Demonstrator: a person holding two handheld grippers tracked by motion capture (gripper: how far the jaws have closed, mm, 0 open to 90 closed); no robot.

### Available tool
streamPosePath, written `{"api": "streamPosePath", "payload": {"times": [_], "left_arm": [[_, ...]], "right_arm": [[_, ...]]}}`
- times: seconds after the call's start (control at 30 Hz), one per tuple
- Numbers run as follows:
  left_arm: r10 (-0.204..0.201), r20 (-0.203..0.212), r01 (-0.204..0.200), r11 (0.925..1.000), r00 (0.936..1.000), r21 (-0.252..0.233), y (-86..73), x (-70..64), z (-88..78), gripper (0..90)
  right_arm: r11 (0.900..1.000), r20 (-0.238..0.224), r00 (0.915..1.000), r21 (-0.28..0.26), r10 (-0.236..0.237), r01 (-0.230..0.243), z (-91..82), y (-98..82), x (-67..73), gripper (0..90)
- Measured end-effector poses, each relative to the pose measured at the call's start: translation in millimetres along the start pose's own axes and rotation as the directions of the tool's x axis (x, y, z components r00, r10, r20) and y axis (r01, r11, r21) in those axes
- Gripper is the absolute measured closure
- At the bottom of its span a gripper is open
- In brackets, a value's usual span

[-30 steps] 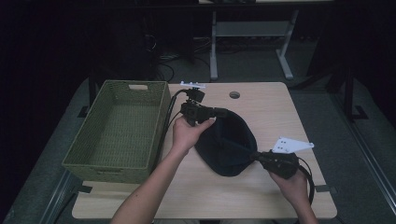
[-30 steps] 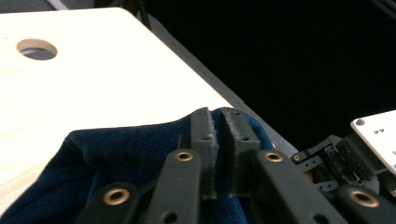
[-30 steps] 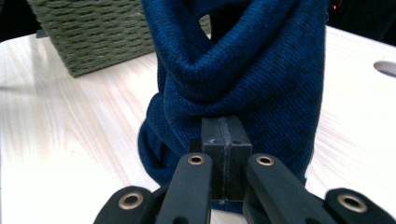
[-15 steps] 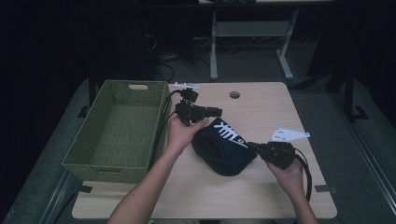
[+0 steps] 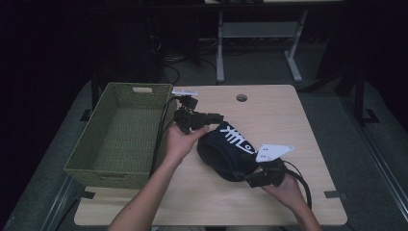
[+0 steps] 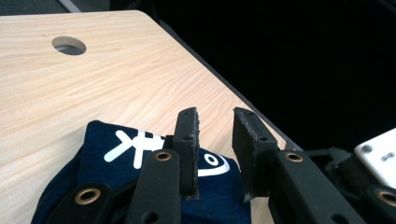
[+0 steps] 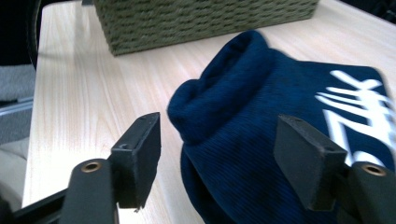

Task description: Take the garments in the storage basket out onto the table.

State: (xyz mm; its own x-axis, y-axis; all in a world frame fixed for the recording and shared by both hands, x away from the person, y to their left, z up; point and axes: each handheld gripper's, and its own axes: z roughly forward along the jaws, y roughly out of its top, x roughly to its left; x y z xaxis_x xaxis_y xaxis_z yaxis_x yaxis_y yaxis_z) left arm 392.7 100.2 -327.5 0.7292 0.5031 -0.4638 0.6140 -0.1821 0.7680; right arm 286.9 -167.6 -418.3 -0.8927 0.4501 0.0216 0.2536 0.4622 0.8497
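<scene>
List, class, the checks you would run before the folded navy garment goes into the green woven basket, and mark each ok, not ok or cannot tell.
1. Navy garment lies bundled on the table, white print up: ok.
2. Right tongs gripping it: not ok; the jaws have just been opening and stand wide, the cloth between them unpressed.
3. Left tongs gripping it: not ok; a gap shows between the pads above the cloth.
4. Green woven basket has room: ok, nothing lies inside.
5. Path from garment to basket free: ok, though the left cable runs along the basket's wall.
</scene>
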Motion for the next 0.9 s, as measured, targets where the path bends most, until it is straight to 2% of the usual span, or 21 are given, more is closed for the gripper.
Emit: {"api": "streamPosePath", "payload": {"times": [0.1, 0.13, 0.17, 0.2, 0.23, 0.27, 0.37, 0.43, 0.5, 0.53, 0.57, 0.6, 0.63, 0.7, 0.73, 0.8, 0.83, 0.87, 0.9], "left_arm": [[0.005, -0.004, -0.005, 1.0, 1.0, 0.004, -1.6, -0.2, -1.1, 70.2], [0.003, -0.004, -0.003, 1.0, 1.0, 0.002, -3.0, 0.0, -2.3, 70.2], [0.003, -0.005, -0.003, 1.0, 1.0, 0.002, -3.8, 0.4, -3.1, 70.1], [0.0, -0.004, 0.0, 1.0, 1.0, 0.0, -5.0, 0.9, -4.1, 69.7], [-0.001, -0.004, 0.001, 1.0, 1.0, -0.001, -6.0, 1.6, -5.2, 69.6], [-0.003, -0.004, 0.003, 1.0, 1.0, -0.001, -6.6, 2.2, -5.7, 69.4], [-0.004, 0.0, 0.004, 1.0, 1.0, -0.004, -9.1, 3.8, -6.5, 68.9], [-0.011, 0.002, 0.011, 0.9999, 0.9999, -0.008, -11.1, 4.9, -6.0, 68.8], [-0.013, 0.003, 0.013, 0.9999, 0.9999, -0.006, -12.1, 5.8, -5.7, 68.6], [-0.019, 0.006, 0.019, 0.9998, 0.9998, -0.007, -14.4, 6.9, -4.5, 68.3], [-0.019, 0.006, 0.019, 0.9998, 0.9998, -0.007, -14.4, 6.9, -4.5, 68.4], [-0.019, 0.006, 0.019, 0.9998, 0.9998, -0.005, -15.8, 7.5, -4.1, 68.4], [-0.026, 0.012, 0.026, 0.9996, 0.9996, -0.007, -17.7, 8.4, -3.2, 68.4], [-0.027, 0.012, 0.027, 0.9996, 0.9996, -0.006, -19.6, 9.0, -2.2, 68.0], [-0.03, 0.014, 0.03, 0.9995, 0.9995, -0.005, -20.5, 9.5, -1.5, 68.0], [-0.032, 0.016, 0.032, 0.9995, 0.9994, 0.0, -22.5, 10.0, 0.5, 68.0], [-0.032, 0.016, 0.032, 0.9995, 0.9994, 0.0, -22.5, 10.0, 0.5, 68.0], [-0.035, 0.018, 0.035, 0.9994, 0.9992, 0.004, -24.8, 10.5, 3.1, 68.0], [-0.033, 0.017, 0.033, 0.9994, 0.9993, 0.009, -25.6, 10.7, 4.2, 68.0]], "right_arm": [[1.0, 0.01, 0.9998, 0.015, -0.018, 0.018, 8.5, 0.7, 3.7, 29.6], [0.999, 0.028, 0.9989, 0.026, -0.039, 0.038, 11.7, 1.0, 4.8, 30.5], [0.997, 0.047, 0.9971, 0.05, -0.059, 0.057, 17.7, 1.3, 6.3, 35.2], [0.991, 0.094, 0.9901, 0.09, -0.104, 0.096, 22.8, 1.4, 5.5, 58.3], [0.991, 0.086, 0.9911, 0.092, -0.101, 0.093, 23.0, 1.5, 5.2, 68.0], [0.994, 0.08, 0.9936, 0.081, -0.08, 0.074, 22.2, 2.3, 4.3, 74.0], [0.999, 0.105, 0.9941, 0.044, -0.027, 0.023, 15.8, 6.1, -0.7, 75.8], [1.0, 0.145, 0.9894, -0.004, 0.008, -0.008, 6.4, 8.3, -7.2, 75.8], [0.998, 0.188, 0.9809, -0.036, 0.048, -0.042, -3.0, 9.5, -14.9, 75.8], [0.996, 0.199, 0.9772, -0.056, 0.074, -0.064, -7.5, 9.8, -19.3, 75.8], [0.996, 0.199, 0.9772, -0.056, 0.074, -0.064, -7.5, 9.8, -19.3, 75.8], [0.993, 0.213, 0.9716, -0.075, 0.103, -0.089, -12.1, 10.0, -23.6, 75.7], [0.982, 0.226, 0.9599, -0.128, 0.165, -0.139, -22.3, 8.6, -36.5, 75.5], [0.971, 0.241, 0.9475, -0.163, 0.21, -0.174, -28.8, 6.3, -44.5, 75.3], [0.962, 0.247, 0.9368, -0.178, 0.248, -0.208, -33.1, 4.3, -51.8, 75.0], [0.95, 0.284, 0.9143, -0.204, 0.289, -0.237, -38.7, 1.0, -61.9, 73.7], [0.95, 0.284, 0.9143, -0.204, 0.289, -0.237, -38.7, 1.0, -61.9, 73.7], [0.941, 0.308, 0.8958, -0.213, 0.321, -0.264, -43.6, -1.9, -73.4, 71.9], [0.934, 0.326, 0.8816, -0.222, 0.341, -0.28, -45.4, -3.4, -79.1, 68.7]]}}
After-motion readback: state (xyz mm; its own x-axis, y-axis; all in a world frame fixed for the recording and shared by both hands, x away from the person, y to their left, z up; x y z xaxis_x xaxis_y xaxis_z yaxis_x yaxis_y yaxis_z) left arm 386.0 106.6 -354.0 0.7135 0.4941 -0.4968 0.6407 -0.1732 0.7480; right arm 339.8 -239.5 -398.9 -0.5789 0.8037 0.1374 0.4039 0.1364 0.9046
